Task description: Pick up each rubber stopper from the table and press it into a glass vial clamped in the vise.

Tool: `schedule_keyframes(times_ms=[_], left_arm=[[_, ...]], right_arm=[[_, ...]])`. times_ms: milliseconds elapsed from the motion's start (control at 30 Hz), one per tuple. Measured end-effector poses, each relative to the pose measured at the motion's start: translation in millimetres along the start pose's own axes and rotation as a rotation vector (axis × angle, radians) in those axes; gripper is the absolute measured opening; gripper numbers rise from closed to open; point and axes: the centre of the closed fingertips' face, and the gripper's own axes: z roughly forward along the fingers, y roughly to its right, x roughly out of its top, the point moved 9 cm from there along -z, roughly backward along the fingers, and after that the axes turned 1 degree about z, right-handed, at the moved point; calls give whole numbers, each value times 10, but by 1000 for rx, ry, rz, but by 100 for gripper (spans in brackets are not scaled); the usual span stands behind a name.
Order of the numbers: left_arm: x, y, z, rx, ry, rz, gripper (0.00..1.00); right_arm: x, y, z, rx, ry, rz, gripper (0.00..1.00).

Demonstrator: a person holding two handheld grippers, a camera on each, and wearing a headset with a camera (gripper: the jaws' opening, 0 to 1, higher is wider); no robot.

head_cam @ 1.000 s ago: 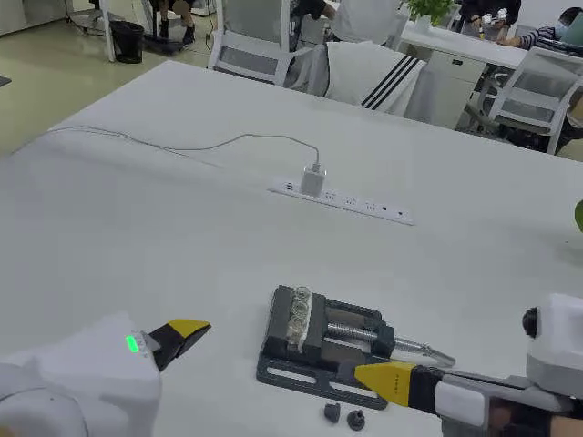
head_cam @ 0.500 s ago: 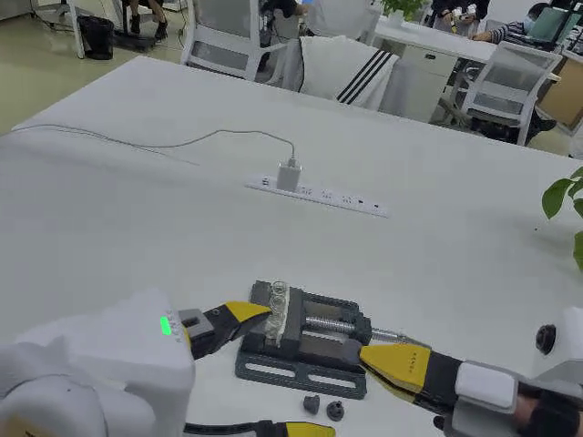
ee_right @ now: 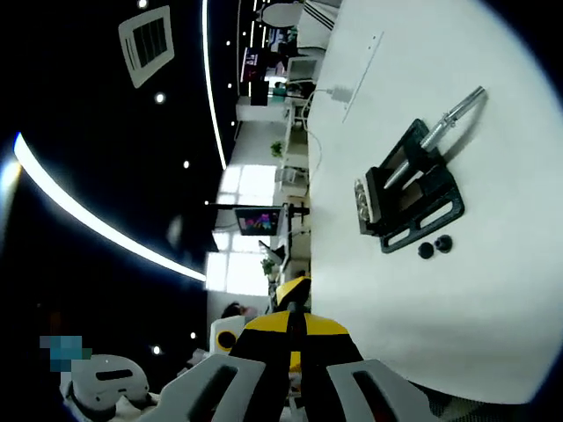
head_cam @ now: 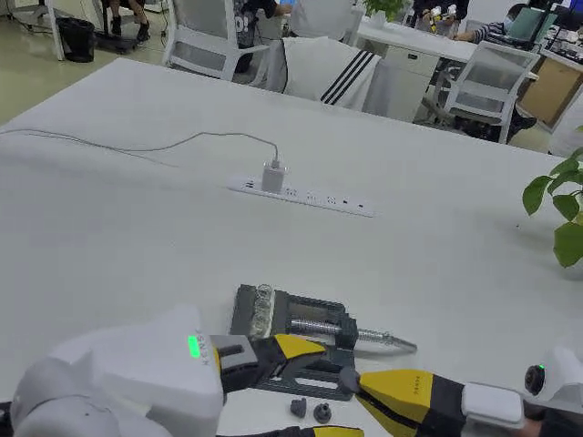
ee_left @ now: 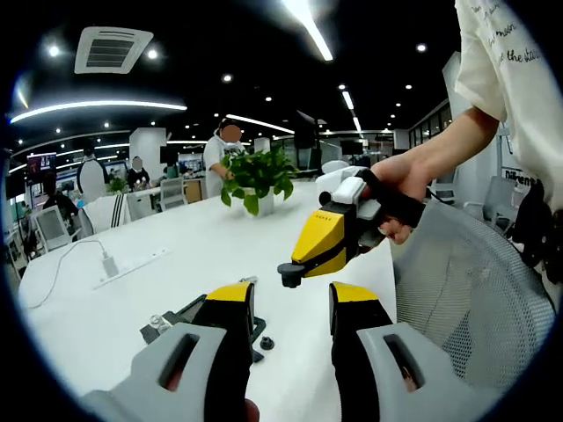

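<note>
Carefully now: your right gripper point(ee_left: 295, 268) is clamped on a dark rubber stopper point(ee_left: 289, 278) at its very tips, held in the air close to the near edge of the vise point(head_cam: 339, 328). The step in hand looks to be carrying it to the glass vials point(head_cam: 262, 305), which stand in a row clamped at the end of the vise away from its handle point(head_cam: 390, 342). Bring the stopper square over one open mouth and press down along the vial's axis, not at a slant; glass pinned in a vise will likely chip under a sideways push. Which vials are already plugged is too small to tell, so look before you commit. Your left gripper point(ee_left: 290, 303) has its jaws apart with nothing between them, and in the head view one of its yellow jaws lies across the vise, between the stopper and the vials; draw it aside or it blocks your path. The loose stoppers point(head_cam: 298, 408), two of them, lie on the table point(head_cam: 137, 246) just beside the vise's near edge. Beyond the vise, well apart, a power strip point(head_cam: 301, 194) with a white charger point(head_cam: 272, 175) should be no hindrance.
</note>
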Motion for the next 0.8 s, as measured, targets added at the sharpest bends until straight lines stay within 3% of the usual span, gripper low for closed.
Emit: schedule_keyframes(times_ms=[167,467,800], left_arm=[[3,33,9,-34,5,-12,22],[-11,65,8,-71,8,-31,10],[-15,61,2,-85,19,-51,6]], right_arm=[[-25,19,-15,-6,-12,31,0],[-51,28,-36,-12,-38,19,0],[-61,42,-49,-5,-59,22,0]])
